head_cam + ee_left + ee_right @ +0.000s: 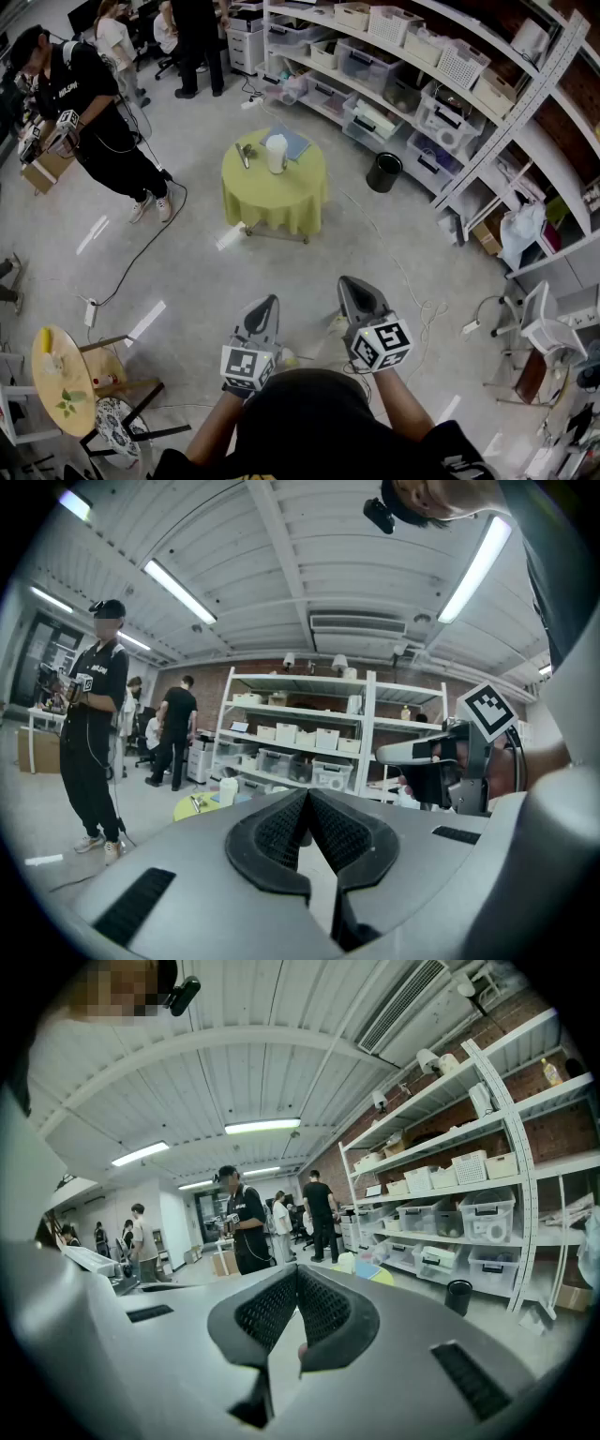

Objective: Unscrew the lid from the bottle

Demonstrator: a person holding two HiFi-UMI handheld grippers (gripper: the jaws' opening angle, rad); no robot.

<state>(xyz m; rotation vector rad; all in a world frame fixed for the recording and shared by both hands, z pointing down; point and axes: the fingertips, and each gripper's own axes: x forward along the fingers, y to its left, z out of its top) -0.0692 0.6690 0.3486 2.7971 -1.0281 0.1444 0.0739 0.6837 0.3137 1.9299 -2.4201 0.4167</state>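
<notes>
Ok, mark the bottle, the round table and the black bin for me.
bottle (pixel 276 155): head view, middle of its white body.
round table (pixel 286 202): head view, bare front of its green cloth.
black bin (pixel 381 179): head view, its side wall.

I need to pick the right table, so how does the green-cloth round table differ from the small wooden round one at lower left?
The green-cloth table is draped in cloth; the wooden table is bare-topped. The green-cloth table stands ahead in mid-floor; the wooden table sits close by on the left. The green-cloth table carries a white bottle; the wooden table holds a yellow item. Both tops are round.
</notes>
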